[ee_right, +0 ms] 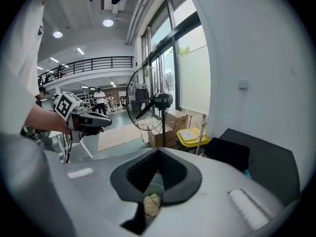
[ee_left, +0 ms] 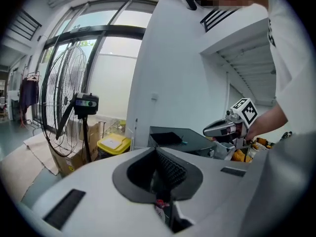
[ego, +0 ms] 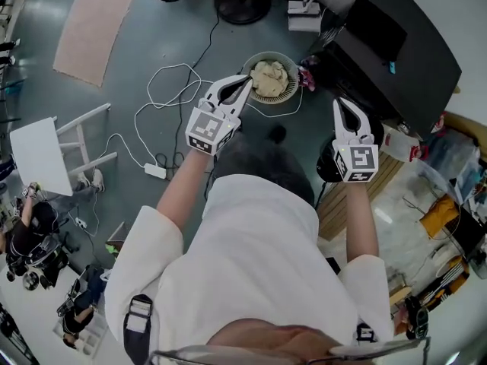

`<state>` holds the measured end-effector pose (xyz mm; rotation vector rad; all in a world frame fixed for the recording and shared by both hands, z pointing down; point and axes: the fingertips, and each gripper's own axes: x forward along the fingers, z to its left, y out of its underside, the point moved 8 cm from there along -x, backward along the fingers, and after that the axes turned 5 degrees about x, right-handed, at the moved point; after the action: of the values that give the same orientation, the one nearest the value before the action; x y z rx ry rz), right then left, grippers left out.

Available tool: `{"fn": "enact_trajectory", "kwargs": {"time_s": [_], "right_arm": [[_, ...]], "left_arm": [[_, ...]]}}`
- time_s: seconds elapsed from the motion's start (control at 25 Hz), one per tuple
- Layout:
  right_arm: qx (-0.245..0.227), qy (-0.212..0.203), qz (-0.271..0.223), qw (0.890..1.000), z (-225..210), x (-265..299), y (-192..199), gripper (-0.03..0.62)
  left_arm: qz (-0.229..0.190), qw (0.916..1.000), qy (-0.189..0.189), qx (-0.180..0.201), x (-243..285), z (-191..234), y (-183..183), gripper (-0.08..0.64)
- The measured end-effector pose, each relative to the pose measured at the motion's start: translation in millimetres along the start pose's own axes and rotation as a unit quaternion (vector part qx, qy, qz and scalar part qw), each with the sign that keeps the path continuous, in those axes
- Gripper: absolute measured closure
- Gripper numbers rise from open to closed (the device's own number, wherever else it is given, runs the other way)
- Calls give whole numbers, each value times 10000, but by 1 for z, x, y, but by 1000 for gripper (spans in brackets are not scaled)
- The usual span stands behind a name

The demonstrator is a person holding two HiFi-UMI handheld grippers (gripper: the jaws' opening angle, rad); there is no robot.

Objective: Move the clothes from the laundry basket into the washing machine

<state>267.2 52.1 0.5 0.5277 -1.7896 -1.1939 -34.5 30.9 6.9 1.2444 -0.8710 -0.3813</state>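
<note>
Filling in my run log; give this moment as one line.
left hand-held gripper: shut, empty, near laundry basket | right hand-held gripper: shut, empty | clothes: in basket

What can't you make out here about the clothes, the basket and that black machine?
Clothes: the head view shows only the pile's top; how many fill the basket is hidden underneath.
Black machine: too dark in the head view to tell whether it is open.
Right gripper view: the right claw hides all but a sliver of the clothes with its own body.
</note>
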Motion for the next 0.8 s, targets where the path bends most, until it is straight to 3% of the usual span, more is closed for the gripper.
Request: {"fn": "enact_trajectory", "kwargs": {"time_s": [0.28,0.8], "right_arm": [[-12,-252,334,9991,3,33,31,581],[-222,-775,1010,9916,20,115,103,581]], "left_arm": [[239,9995,-95,-195,2,3,46,554],[517,9985,-86,-158,27,35,132,554]]}}
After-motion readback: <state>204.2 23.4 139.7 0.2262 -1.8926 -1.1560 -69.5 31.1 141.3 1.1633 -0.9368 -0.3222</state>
